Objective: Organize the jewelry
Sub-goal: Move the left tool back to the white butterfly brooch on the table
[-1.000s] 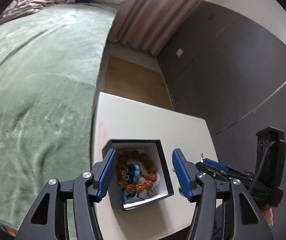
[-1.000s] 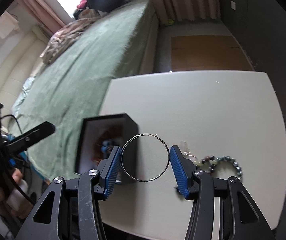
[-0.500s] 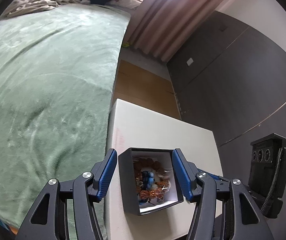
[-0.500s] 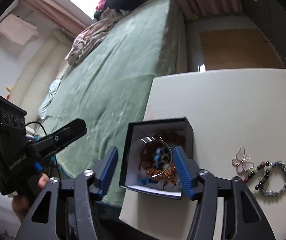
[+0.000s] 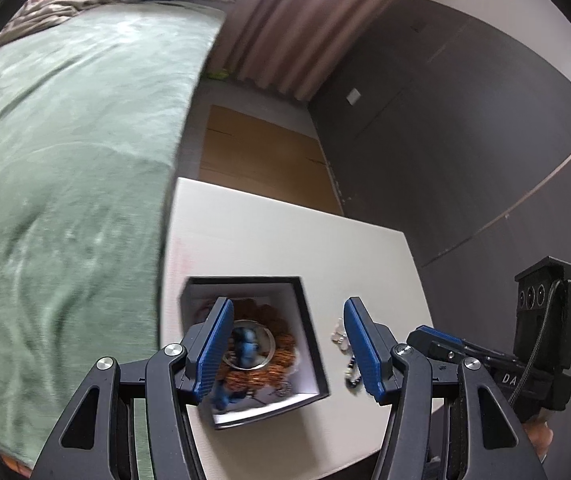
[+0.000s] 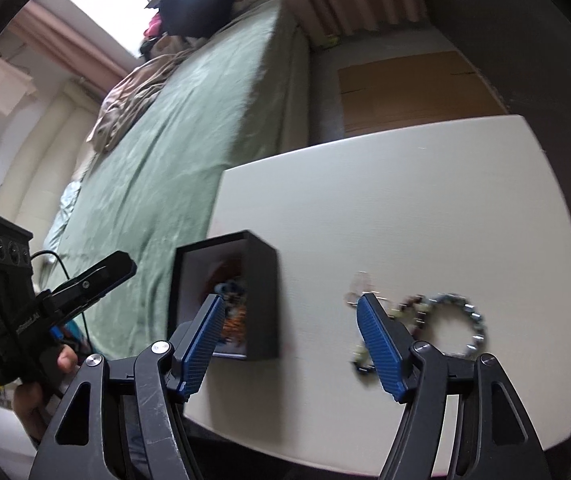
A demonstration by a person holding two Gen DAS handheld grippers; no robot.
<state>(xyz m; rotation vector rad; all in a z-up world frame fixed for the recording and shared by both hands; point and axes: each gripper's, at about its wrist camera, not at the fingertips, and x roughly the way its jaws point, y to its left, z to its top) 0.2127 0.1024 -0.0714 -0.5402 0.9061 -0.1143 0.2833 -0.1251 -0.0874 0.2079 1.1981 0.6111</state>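
A black box (image 5: 313,336) with a white lining stands near the left edge of the pale table (image 5: 285,240). In it lie a brown bead bracelet (image 5: 281,360), a blue piece (image 5: 245,344) and a thin silver hoop (image 5: 271,344). My left gripper (image 5: 287,320) hovers open over the box's right side, holding nothing. My right gripper (image 6: 290,308) is opening, with nothing between its pads. It hangs between the box (image 6: 263,300) and the loose jewelry. A grey-blue bead bracelet (image 6: 457,320) and a small butterfly piece (image 6: 359,284) lie on the table to its right.
A bed with a green cover (image 5: 65,140) runs along the table's left side. Flat cardboard (image 5: 261,160) lies on the floor beyond the table, with a dark wall (image 5: 445,140) to the right. A person's hand (image 6: 41,392) holds the left gripper's handle.
The silver hoop that my right gripper held a second ago now lies in the box. The right jaws have spread wider and swung right toward the loose jewelry.
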